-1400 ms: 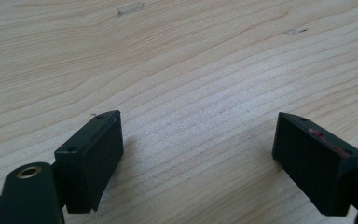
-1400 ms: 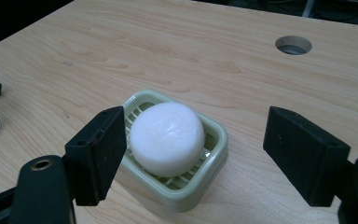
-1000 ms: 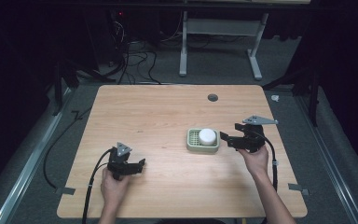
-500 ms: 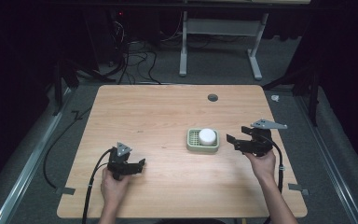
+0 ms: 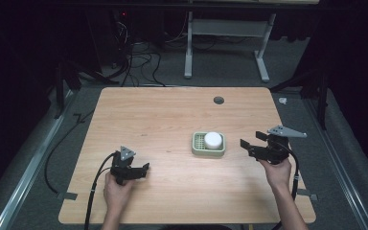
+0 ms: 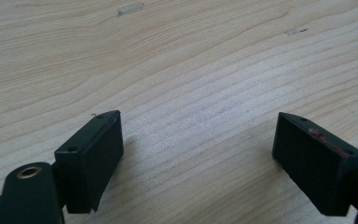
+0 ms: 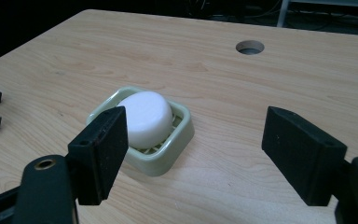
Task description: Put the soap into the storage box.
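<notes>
Right gripper gaped wide, empty, aimed at soap in dish; left gripper idled open, empty, clear of the approach.

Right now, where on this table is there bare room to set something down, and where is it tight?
Bare wood runs along the far half, between the cable hole and the left edge, and in the middle between the left gripper and the soap dish. It is tight between that dish, holding the white soap, and the right gripper.

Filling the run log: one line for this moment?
soap: in dish | right gripper: open, beside dish | left gripper: open, over bare table
</notes>
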Available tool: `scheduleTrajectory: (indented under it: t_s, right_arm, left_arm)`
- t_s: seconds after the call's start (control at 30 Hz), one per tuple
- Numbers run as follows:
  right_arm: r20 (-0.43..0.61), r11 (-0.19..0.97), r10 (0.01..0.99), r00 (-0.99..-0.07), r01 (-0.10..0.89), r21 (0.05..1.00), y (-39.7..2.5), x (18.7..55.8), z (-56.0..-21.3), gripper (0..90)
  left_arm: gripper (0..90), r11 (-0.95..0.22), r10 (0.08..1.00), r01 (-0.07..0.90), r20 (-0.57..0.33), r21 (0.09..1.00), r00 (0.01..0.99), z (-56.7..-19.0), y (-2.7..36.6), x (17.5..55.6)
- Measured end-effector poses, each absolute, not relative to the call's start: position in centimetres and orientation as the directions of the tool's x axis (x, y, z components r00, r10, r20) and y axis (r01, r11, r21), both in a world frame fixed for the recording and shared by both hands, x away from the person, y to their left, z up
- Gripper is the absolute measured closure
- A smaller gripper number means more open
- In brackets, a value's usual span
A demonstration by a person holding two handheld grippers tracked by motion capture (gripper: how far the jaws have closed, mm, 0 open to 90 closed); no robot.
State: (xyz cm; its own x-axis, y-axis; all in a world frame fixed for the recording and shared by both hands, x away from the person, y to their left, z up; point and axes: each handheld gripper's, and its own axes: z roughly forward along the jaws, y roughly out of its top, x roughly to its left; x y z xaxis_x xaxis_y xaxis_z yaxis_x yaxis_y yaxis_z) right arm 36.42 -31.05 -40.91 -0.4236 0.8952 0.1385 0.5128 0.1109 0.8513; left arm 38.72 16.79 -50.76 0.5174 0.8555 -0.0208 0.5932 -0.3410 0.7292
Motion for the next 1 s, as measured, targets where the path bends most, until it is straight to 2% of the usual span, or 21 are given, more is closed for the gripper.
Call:
scheduleTrajectory:
  t_s: [1.0]
  right_arm:
    - [0.189,0.047,0.902,-0.389,0.522,0.852,-33.0,33.9,-42.2,23.9]
  left_arm:
    - [16.8,-0.341,0.855,0.595,-0.022,0.728,0.517,-50.8,16.8,38.7]
